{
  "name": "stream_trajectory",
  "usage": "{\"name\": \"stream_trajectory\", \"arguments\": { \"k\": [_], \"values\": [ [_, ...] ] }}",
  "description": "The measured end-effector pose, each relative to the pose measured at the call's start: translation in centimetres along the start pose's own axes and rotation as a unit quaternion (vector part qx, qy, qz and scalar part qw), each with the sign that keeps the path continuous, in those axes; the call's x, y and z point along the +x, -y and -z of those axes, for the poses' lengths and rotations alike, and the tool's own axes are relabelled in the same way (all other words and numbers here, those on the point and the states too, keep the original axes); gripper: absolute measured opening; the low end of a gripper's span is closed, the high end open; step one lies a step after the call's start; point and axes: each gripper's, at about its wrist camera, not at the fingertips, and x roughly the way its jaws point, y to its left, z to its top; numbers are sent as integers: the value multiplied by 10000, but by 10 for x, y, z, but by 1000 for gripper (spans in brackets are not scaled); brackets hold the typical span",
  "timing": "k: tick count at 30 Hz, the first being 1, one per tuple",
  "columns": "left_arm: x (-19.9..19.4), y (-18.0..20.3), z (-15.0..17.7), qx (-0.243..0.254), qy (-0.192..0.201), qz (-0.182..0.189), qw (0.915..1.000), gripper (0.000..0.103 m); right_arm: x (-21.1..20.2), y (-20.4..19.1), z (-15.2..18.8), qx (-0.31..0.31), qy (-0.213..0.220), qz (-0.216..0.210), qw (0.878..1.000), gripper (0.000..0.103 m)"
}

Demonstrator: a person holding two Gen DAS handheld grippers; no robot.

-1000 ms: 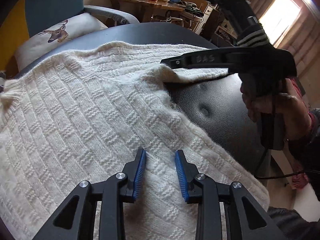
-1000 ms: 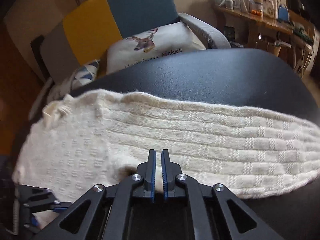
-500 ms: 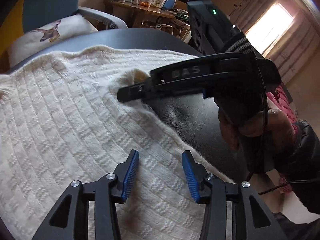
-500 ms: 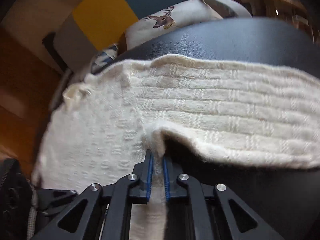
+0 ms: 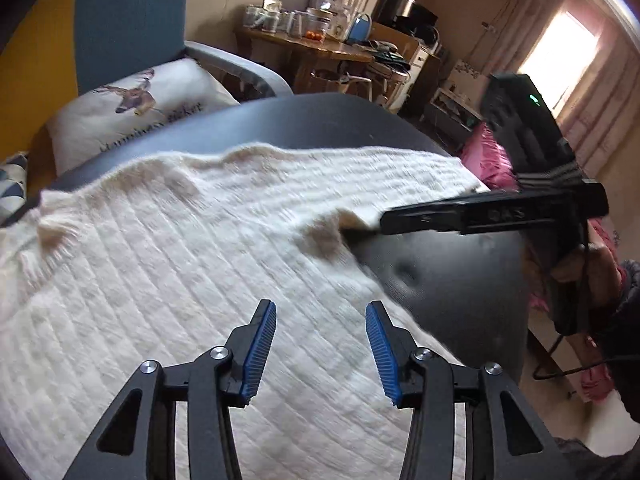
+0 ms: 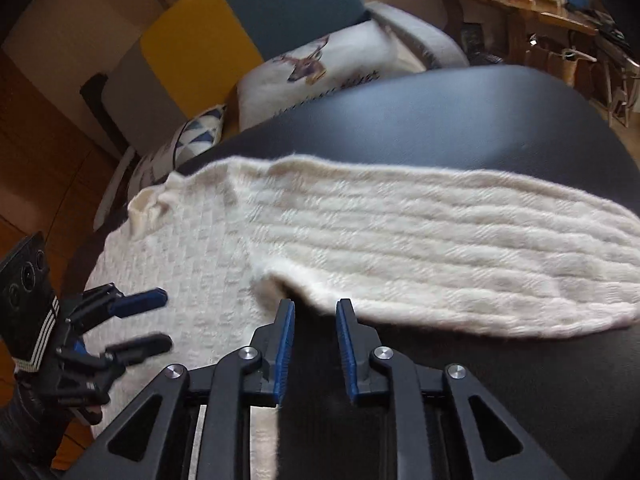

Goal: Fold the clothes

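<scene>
A cream knitted sweater (image 5: 168, 280) lies spread on a black leather surface (image 5: 448, 280). Its sleeve (image 6: 460, 248) stretches out to the right in the right wrist view. My left gripper (image 5: 320, 324) is open and empty, hovering over the sweater's body. It also shows in the right wrist view (image 6: 152, 320) at the left. My right gripper (image 6: 315, 320) is open and empty, just in front of the sleeve's armpit edge. It also shows in the left wrist view (image 5: 384, 224), its tip at the same edge.
A yellow and blue armchair (image 6: 240, 24) with a deer cushion (image 5: 136, 108) stands behind the surface. A cluttered wooden table (image 5: 320, 44) is at the back. Pink cloth (image 5: 488, 160) lies beyond the right edge.
My right gripper has opened and let go of the sweater's edge, which dropped back flat. My left gripper has opened wider and lifted a little.
</scene>
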Motion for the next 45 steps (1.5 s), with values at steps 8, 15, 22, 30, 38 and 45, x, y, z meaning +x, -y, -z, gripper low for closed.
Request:
{"name": "stream_trajectory", "arguments": {
  "k": [8, 15, 22, 30, 38, 45],
  "values": [
    [38, -52, -74, 256, -22, -587, 9979, 47, -19, 92, -31, 354, 327, 1976, 9791, 22],
    [132, -71, -97, 179, -695, -1192, 9903, 49, -16, 148, -1, 411, 282, 2610, 9640, 22],
    [125, -69, -93, 144, -543, -1148, 9918, 50, -19, 153, 2, 511, 394, 2562, 9645, 23],
    [17, -69, -51, -436, 241, -715, 9962, 49, -51, 93, 10, 188, 811, 1565, 9842, 25],
    [-92, -95, 100, -1587, 319, -1120, 9804, 49, -20, -61, 86, -1177, -325, -640, 9904, 25],
    [-209, -132, 243, -3036, 855, -1812, 9315, 49, 7, -94, 140, -1258, -678, -475, 9886, 25]
  ]
}}
